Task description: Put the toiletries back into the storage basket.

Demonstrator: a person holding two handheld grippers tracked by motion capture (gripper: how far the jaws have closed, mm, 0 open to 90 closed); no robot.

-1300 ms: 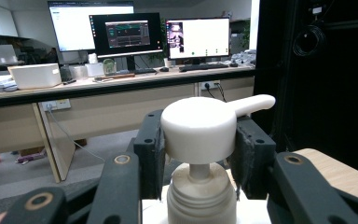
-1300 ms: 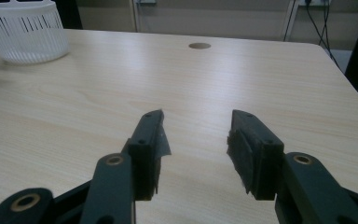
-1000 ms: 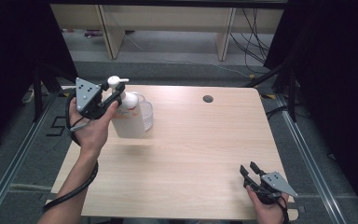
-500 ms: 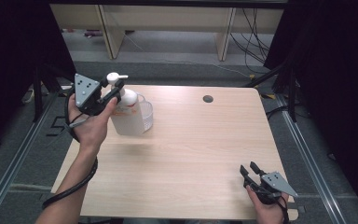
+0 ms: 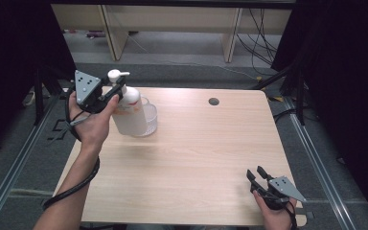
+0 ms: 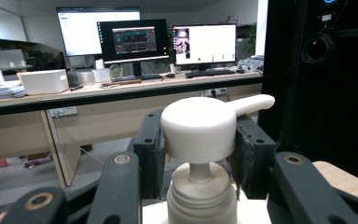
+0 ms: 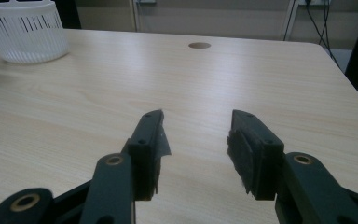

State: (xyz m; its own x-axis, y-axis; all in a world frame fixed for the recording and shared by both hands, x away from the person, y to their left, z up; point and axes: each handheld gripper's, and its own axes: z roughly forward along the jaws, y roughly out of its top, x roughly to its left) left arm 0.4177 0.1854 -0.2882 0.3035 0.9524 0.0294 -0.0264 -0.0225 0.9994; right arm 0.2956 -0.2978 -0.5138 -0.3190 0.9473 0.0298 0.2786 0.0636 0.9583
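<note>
Bottle (image 5: 127, 112), white with a pump head (image 6: 200, 128), sits between the jaws of the left tongs (image 5: 112, 93), which are closed on the pump from both sides, pads touching it. Bottle body hangs below the tongs, in front of a white slotted basket (image 5: 148, 120) on the tabletop (image 5: 196, 153); whether it touches the basket, cannot tell. Right tongs (image 7: 196, 149) rest low over the near right corner of the tabletop, jaws apart, holding nothing, well apart from the basket (image 7: 25, 37).
</note>
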